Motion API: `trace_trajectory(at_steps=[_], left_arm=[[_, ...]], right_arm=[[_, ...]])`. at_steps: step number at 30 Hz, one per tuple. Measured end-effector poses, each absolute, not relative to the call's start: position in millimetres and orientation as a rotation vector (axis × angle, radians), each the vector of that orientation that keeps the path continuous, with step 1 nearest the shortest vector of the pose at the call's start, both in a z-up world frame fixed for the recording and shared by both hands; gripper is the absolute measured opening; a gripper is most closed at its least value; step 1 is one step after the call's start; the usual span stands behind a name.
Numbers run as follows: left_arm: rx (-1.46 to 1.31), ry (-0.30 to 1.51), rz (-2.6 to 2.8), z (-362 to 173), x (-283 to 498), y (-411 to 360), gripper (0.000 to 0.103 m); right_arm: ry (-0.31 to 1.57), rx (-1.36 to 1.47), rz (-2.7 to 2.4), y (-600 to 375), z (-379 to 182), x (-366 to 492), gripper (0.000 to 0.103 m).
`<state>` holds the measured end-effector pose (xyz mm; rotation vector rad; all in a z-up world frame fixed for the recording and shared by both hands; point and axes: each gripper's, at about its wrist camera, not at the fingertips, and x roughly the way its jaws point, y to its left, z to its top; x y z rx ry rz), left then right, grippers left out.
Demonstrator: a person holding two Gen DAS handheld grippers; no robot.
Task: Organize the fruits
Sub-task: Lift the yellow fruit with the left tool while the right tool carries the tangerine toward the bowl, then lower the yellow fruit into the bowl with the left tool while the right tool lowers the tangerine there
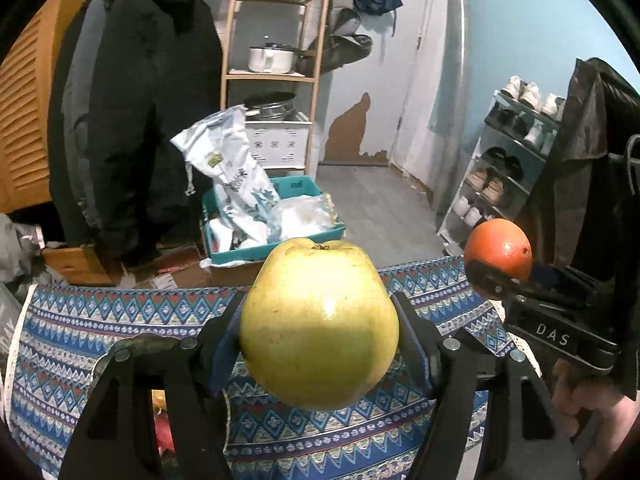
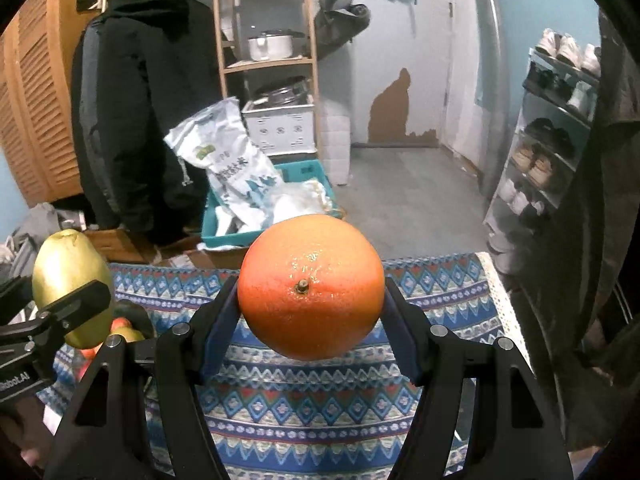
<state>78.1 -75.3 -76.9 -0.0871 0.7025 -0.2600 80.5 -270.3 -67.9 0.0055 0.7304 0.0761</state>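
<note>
1. Pear [image 1: 320, 324]: clamped in the left gripper [image 1: 320, 344], aloft over the table [image 1: 120, 312].
2. Orange [image 2: 310, 286]: pinched by the right gripper [image 2: 310, 312], alongside.
3. Judgement: both raised clear for carrying.
4. More fruit [image 2: 124, 330] lies below left.

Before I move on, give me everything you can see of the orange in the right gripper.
The orange is round, glossy and dimpled, deep orange, with its small brown stem nub facing the camera. The right gripper is clamped on its two sides, holding it clear above the patterned tablecloth. Nothing else touches it. No bruises or cuts show on the visible side.
</note>
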Motion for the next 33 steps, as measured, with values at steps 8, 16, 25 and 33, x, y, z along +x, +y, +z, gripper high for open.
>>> trace_trajectory(at_steps=[8,16,25,33], left_arm=[[-0.123,0.711,-0.202,-82,74,-38,0.071],[-0.154,0.708,-0.139,-85,68,2,0.071],[-0.186,0.727,-0.071,-96,63,40,0.071],[-0.223,0.754,-0.001,-112,62,78,0.071]], right_arm=[[0.732,0.001,0.149,-232,-67,88,0.068],[0.739,-0.029,0.21,-191,-70,93,0.068],[0.763,-0.042,0.276,-150,-80,102,0.068],[0.788,-0.052,0.344,-106,-92,113,0.068]])
